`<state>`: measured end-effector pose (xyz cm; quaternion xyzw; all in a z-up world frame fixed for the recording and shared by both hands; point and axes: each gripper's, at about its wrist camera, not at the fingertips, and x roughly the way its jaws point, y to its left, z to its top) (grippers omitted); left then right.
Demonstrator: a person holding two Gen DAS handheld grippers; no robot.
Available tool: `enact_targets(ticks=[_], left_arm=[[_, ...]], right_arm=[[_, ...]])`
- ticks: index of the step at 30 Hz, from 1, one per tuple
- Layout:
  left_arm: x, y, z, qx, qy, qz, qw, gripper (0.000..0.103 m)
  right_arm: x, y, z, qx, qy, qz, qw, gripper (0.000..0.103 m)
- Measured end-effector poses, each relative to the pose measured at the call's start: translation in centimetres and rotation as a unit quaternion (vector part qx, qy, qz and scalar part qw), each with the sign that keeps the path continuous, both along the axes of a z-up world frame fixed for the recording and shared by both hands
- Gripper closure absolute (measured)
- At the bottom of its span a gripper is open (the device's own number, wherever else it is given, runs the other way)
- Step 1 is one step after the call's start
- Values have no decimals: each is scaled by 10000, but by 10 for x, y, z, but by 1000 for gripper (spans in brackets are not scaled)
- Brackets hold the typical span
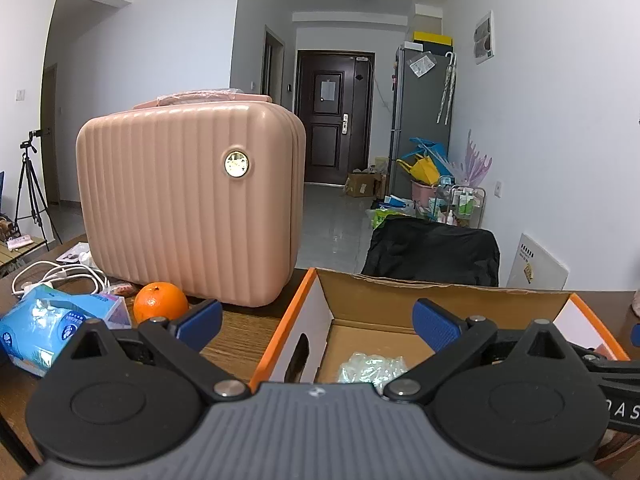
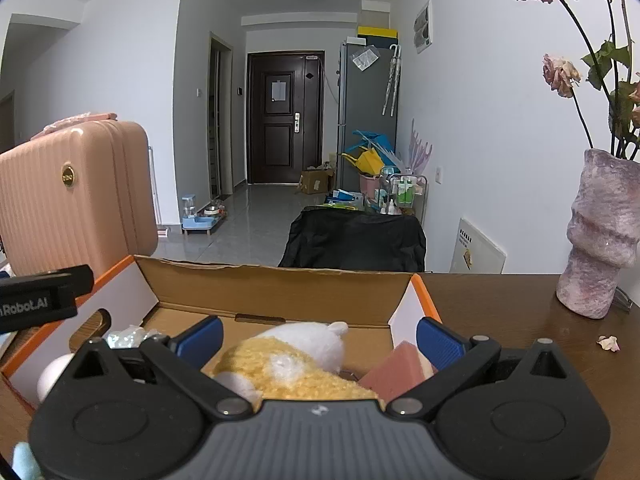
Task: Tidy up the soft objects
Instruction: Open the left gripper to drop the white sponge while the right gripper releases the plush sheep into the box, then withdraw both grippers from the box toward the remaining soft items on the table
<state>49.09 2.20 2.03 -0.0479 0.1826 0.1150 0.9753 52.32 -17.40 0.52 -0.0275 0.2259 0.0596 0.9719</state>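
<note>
An open cardboard box (image 1: 362, 294) with orange rims stands on the brown table; it also shows in the right wrist view (image 2: 280, 288). My left gripper (image 1: 318, 322) is open and empty over the box's left wall, with a clear crinkly bag (image 1: 370, 366) lying in the box below. My right gripper (image 2: 320, 340) is open above the box, over a yellow and white plush toy (image 2: 304, 356) and a pink sponge (image 2: 394, 372) inside. The crinkly bag (image 2: 128, 336) and a white ball (image 2: 52, 374) lie at the box's left.
A pink ribbed case (image 1: 188, 200) stands left of the box, with an orange (image 1: 160, 302), a blue tissue pack (image 1: 52, 326) and white cables (image 1: 60, 276) beside it. A pink vase (image 2: 600, 236) with dried roses stands at the right. A black chair back (image 1: 432, 254) is behind the table.
</note>
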Motion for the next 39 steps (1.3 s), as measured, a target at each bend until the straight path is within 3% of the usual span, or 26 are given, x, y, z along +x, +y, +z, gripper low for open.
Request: enact_targets(ticks=[17, 39], left_arm=[[-28, 1, 2, -40, -63, -38, 10000, 0], [-104, 6, -3, 103, -77, -76, 9999, 0]], right_arm=[[-41, -6, 18, -93, -310, 177, 9993, 0], [-124, -36, 6, 81, -745, 263, 9968, 0]])
